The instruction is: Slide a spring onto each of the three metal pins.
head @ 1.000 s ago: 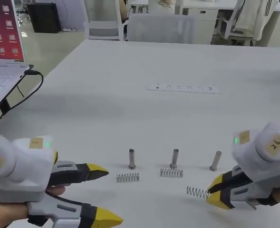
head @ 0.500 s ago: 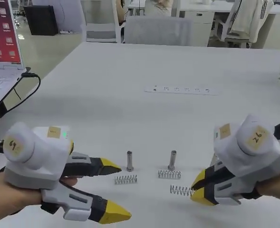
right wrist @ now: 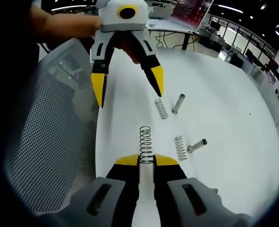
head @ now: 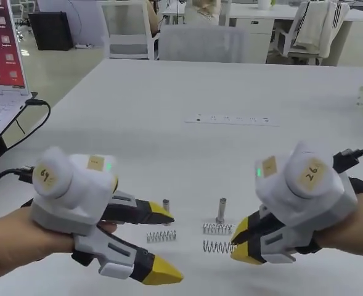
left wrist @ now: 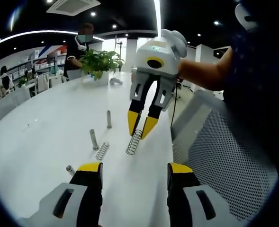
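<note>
**Right gripper clamps a spring near the pins**

Head view: the yellow-tipped right gripper has its jaws closed on one end of a thin coiled wire spring, low over the white table. Two loose springs lie just in front of two upright grey metal pins. The yellow-tipped left gripper has its jaws wide apart and holds nothing.

Left gripper view: the wire spring hangs from the right gripper, near three pins.

Right gripper view: the wire spring juts from the closed tips toward the left gripper.

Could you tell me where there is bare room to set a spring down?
Free: the table between the power strip and the pins. Crowded: the near edge, around pins, springs, left gripper, right gripper.
</note>
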A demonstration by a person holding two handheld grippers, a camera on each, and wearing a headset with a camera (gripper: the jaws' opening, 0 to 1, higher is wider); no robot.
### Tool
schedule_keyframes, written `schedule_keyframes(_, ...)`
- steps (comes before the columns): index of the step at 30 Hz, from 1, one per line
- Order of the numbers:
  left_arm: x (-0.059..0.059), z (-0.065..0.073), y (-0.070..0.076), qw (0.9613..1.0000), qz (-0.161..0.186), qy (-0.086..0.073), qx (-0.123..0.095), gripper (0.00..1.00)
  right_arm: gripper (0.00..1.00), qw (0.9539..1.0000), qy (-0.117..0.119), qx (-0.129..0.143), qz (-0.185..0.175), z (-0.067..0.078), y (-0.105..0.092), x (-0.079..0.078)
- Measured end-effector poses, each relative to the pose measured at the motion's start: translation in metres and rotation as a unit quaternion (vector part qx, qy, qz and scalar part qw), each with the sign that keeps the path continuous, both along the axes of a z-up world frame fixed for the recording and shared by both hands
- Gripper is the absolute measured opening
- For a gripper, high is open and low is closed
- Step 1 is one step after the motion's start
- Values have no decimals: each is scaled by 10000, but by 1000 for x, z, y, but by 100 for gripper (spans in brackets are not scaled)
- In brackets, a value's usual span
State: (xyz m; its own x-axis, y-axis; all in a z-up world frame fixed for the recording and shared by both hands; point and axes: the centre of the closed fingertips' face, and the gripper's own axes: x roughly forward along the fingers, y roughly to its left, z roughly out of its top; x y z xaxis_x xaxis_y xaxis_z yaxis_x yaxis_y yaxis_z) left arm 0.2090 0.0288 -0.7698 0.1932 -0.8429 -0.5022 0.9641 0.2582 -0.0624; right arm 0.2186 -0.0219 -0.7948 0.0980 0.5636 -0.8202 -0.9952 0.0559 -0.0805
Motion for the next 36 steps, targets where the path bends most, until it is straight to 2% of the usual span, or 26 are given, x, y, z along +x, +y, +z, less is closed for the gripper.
schedule_keyframes(7,4,-1,-11,9999,-138,-1,4,46,8,9999,-46,1,108,5,6,0)
schedule_keyframes(15,9,0,-14,9998,-174,-67,-17,38,8,9998,-89,-38,188,9,8,0)
schedule_keyframes(24,9,0,-18,9995,-269,-186,-39,27,8,9994,-120,-78,311,11,14,-2)
schedule_keyframes(36,8,-1,-23,9985,-402,-364,7,19,8,9989,-147,-130,437,13,18,-5)
